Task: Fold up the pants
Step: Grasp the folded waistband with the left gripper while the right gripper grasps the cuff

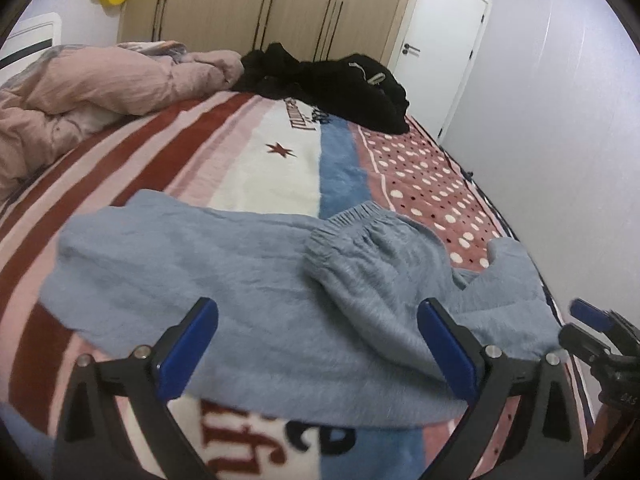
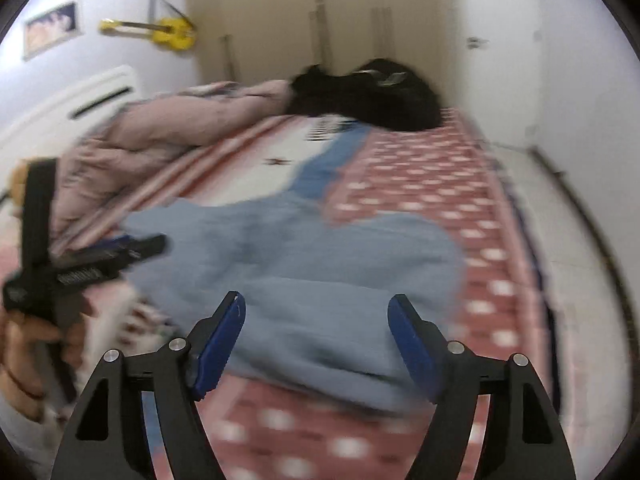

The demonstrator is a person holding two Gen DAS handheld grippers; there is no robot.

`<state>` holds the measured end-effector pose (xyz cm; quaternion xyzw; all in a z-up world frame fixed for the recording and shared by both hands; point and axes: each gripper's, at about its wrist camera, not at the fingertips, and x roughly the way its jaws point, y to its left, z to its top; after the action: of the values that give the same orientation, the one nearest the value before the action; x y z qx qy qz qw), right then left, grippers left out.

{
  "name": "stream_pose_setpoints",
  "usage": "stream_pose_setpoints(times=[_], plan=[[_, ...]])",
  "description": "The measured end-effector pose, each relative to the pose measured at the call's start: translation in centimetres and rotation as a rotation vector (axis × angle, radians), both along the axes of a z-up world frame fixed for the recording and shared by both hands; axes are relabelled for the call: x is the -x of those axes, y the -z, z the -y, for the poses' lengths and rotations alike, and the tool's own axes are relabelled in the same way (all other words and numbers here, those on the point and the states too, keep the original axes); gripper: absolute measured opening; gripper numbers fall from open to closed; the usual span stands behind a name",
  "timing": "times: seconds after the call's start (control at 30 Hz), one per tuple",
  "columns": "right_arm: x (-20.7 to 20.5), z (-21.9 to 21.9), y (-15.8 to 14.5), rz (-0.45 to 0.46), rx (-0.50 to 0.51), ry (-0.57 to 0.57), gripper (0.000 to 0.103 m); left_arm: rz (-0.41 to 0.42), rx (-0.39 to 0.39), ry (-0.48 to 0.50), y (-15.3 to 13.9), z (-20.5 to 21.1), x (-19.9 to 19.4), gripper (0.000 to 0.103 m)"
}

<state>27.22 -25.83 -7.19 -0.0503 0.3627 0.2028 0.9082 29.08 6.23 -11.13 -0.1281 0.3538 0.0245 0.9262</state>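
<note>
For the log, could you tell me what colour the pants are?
Light blue pants; clearest in the left wrist view.

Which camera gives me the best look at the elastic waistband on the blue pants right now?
The left wrist view. There the gathered waistband of the blue pants is sharp and unobstructed, lying beyond the open left tongs. The right wrist view is motion-blurred; the pants show only as a soft blue mass, waistband indistinguishable.

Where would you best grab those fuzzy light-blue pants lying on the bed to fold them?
Probably the gathered elastic waistband of the fuzzy light-blue pants, coming from the near edge. It stands up slightly bunched, a firmer ridge than the flat legs. Both the left gripper and right gripper are open, holding nothing.
</note>
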Motion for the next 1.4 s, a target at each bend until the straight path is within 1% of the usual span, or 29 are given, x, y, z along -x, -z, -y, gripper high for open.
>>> stream_pose_setpoints(times=[0.1, 0.23, 0.27, 0.33, 0.4, 0.43, 0.47, 0.5, 0.53, 0.57, 0.6, 0.63, 0.67, 0.77, 0.83, 0.97, 1.07, 1.13, 1.2, 1.27, 1.3, 1.33, 1.37, 1.4], plan=[[-1.0, 1.9, 2.0, -0.057, 0.026, 0.061, 0.07, -0.012, 0.024, -0.002, 0.7, 0.4, -1.8, 0.099], [-1.8, 3.2, 4.7, -0.138, -0.014, 0.069, 0.071, -0.048, 0.028, -0.017, 1.7, 0.6, -4.6, 0.099], [-1.9, 3.5, 5.2, -0.147, -0.019, 0.072, 0.072, -0.052, 0.027, -0.016, 2.0, 0.7, -5.2, 0.098], [-2.1, 4.1, 5.8, -0.15, -0.033, 0.089, 0.078, -0.06, 0.022, -0.036, 2.7, 0.8, -6.3, 0.097], [-2.4, 4.6, 6.2, -0.151, -0.033, 0.105, 0.079, -0.057, 0.036, -0.035, 2.9, 0.8, -7.0, 0.086], [-2.6, 4.9, 6.4, -0.16, -0.042, 0.113, 0.079, -0.058, 0.05, -0.028, 3.0, 0.8, -7.3, 0.074], [-2.8, 5.1, 6.5, -0.17, -0.056, 0.118, 0.079, -0.061, 0.067, -0.019, 3.1, 0.8, -7.5, 0.056], [-2.8, 5.4, 6.5, -0.171, -0.064, 0.123, 0.079, -0.074, 0.082, -0.005, 3.2, 0.9, -7.6, 0.048], [-2.8, 5.4, 6.5, -0.166, -0.06, 0.129, 0.079, -0.088, 0.071, 0.0, 3.4, 1.1, -7.5, 0.036], [-2.7, 5.5, 6.5, -0.156, -0.054, 0.134, 0.079, -0.095, 0.044, 0.001, 3.5, 1.4, -7.3, 0.024], [-2.7, 5.5, 6.5, -0.152, -0.054, 0.134, 0.079, -0.095, 0.019, 0.003, 3.6, 1.6, -6.8, 0.023], [-2.6, 5.5, 6.5, -0.151, -0.058, 0.135, 0.079, -0.084, 0.01, 0.0, 3.6, 1.5, -6.1, 0.021], [-2.6, 5.6, 6.5, -0.15, -0.065, 0.137, 0.079, -0.068, 0.012, -0.009, 3.4, 1.3, -5.0, 0.021], [-2.7, 6.0, 6.6, -0.162, -0.091, 0.147, 0.079, -0.058, 0.028, -0.016, 3.2, 0.9, -2.4, 0.02], [-2.8, 6.1, 6.6, -0.17, -0.102, 0.153, 0.079, -0.063, 0.024, -0.007, 3.2, 1.0, -0.6, 0.02], [-2.8, 5.9, 6.4, -0.186, -0.12, 0.164, 0.08, -0.081, 0.001, -0.013, 3.8, 1.0, 1.4, 0.02], [-2.7, 5.7, 6.2, -0.201, -0.132, 0.165, 0.08, -0.09, -0.041, -0.019, 4.5, 1.2, 2.1, 0.02], [-2.7, 5.5, 6.0, -0.206, -0.125, 0.162, 0.08, -0.088, -0.086, -0.017, 4.6, 1.6, 2.2, 0.021], [-2.8, 5.5, 5.7, -0.212, -0.139, 0.162, 0.08, -0.091, -0.099, -0.036, 4.3, 1.3, 2.3, 0.029], [-3.1, 5.7, 5.4, -0.22, -0.178, 0.161, 0.081, -0.086, -0.107, -0.066, 4.0, 0.8, 2.5, 0.048], [-3.5, 5.9, 5.4, -0.231, -0.199, 0.162, 0.083, -0.087, -0.108, -0.065, 3.9, 0.5, 2.6, 0.051], [-3.9, 6.1, 5.4, -0.242, -0.208, 0.166, 0.087, -0.087, -0.108, -0.058, 3.9, 0.4, 2.6, 0.053], [-4.4, 6.1, 5.6, -0.256, -0.212, 0.17, 0.089, -0.086, -0.104, -0.05, 3.8, 0.2, 2.5, 0.054], [-5.0, 6.2, 5.9, -0.28, -0.22, 0.166, 0.089, -0.082, -0.086, -0.04, 3.7, -0.1, 2.4, 0.057]])
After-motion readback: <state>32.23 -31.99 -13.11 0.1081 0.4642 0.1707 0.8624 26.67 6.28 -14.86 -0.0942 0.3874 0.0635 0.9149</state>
